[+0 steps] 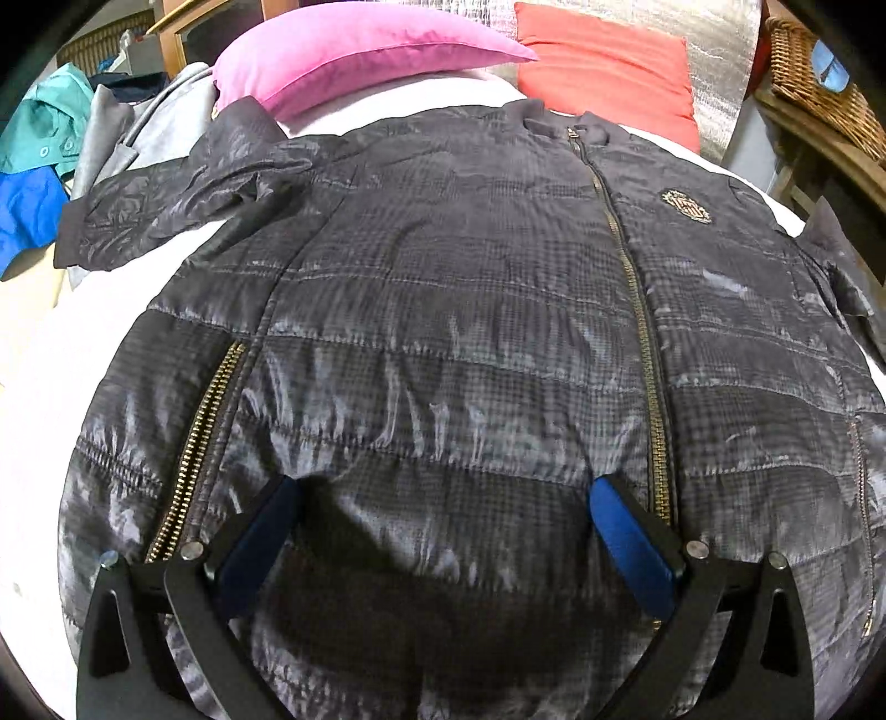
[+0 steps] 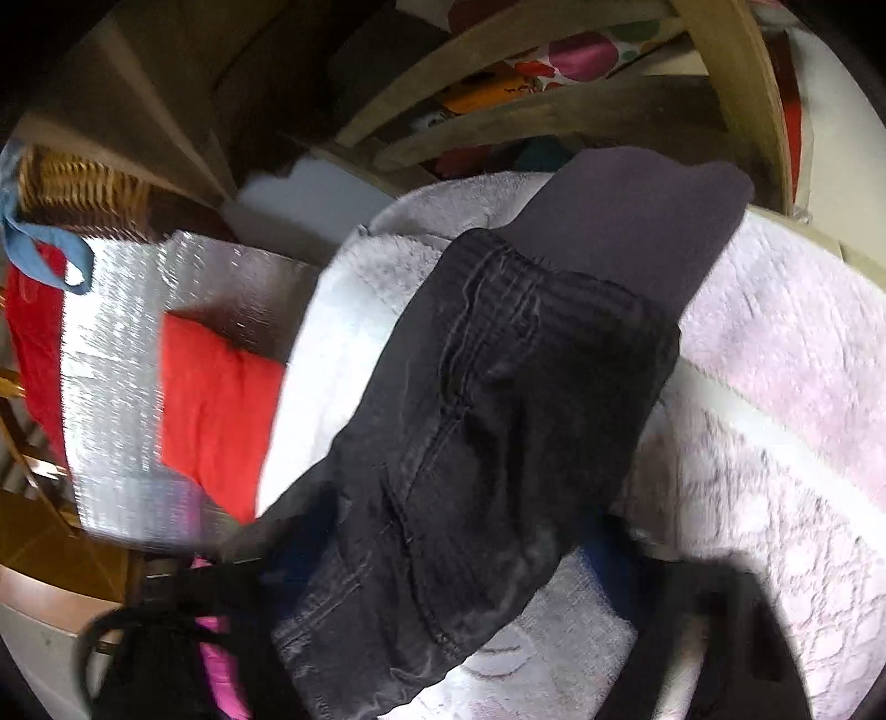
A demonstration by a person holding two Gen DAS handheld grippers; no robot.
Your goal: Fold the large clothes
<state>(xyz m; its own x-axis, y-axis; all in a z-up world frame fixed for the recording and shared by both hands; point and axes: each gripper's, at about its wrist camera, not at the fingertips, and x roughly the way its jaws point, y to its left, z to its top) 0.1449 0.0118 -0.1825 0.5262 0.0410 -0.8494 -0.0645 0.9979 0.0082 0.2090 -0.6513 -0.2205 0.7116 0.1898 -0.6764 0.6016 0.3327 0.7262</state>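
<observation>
A dark grey quilted jacket (image 1: 470, 332) lies flat, front up and zipped, on a white bed. Its left sleeve (image 1: 183, 194) is folded across near the pink pillow. My left gripper (image 1: 443, 493) is open, its blue-padded fingers (image 1: 626, 531) spread over the jacket's lower front. In the right wrist view the jacket's right sleeve (image 2: 487, 443), with its ribbed cuff (image 2: 637, 221), rises from my right gripper (image 2: 443, 559), which looks shut on it. The fingers are mostly hidden by the fabric and the view is blurred.
A pink pillow (image 1: 354, 50) and a red pillow (image 1: 603, 72) lie at the bed's head. Other clothes (image 1: 39, 166) are piled at the left. A wicker basket (image 1: 819, 83) stands at the right. A pale fluffy blanket (image 2: 775, 387) covers the bed; wooden furniture (image 2: 554, 122) stands behind it.
</observation>
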